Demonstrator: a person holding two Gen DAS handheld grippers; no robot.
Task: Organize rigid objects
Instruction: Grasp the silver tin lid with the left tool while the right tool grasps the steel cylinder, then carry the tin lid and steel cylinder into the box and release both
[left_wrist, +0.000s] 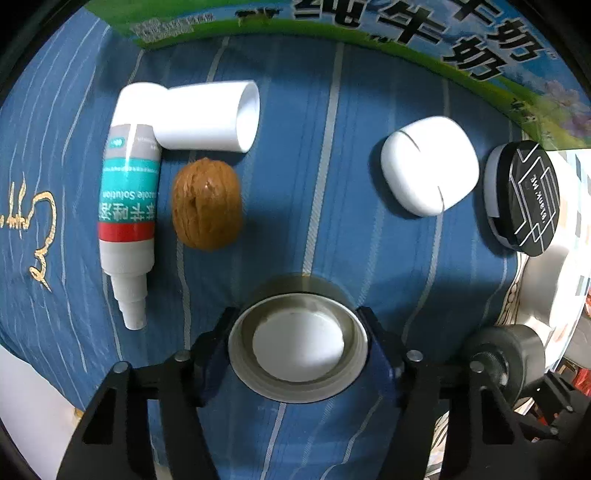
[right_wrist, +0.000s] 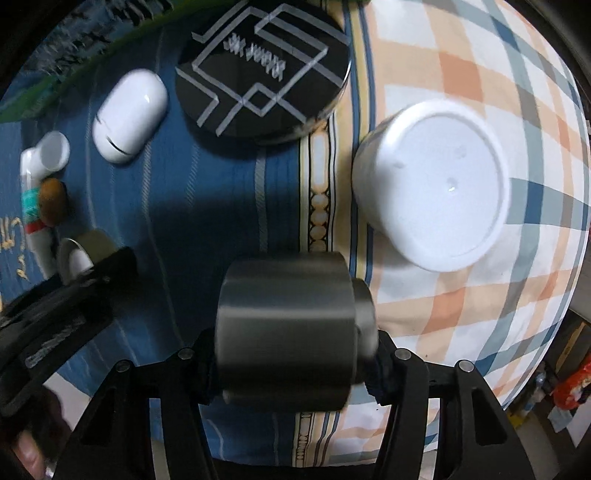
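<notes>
My left gripper (left_wrist: 298, 347) is shut on a grey tape roll (left_wrist: 298, 347) with a white core, held just above the blue striped cloth (left_wrist: 332, 221). My right gripper (right_wrist: 291, 332) is shut on a dark grey metal cylinder (right_wrist: 284, 328). On the cloth lie a spray bottle (left_wrist: 127, 206), a white tube (left_wrist: 207, 114), a walnut (left_wrist: 207, 203), a white earbud case (left_wrist: 428, 164) and a black round compact (left_wrist: 524, 197). In the right wrist view the compact (right_wrist: 262, 70), the earbud case (right_wrist: 127, 114) and a white round container (right_wrist: 432, 184) lie ahead.
A milk carton box (left_wrist: 369, 26) stands along the far edge of the blue cloth. A checked orange and blue cloth (right_wrist: 480, 55) covers the right side. The left gripper and its tape roll (right_wrist: 79, 258) show at the left in the right wrist view.
</notes>
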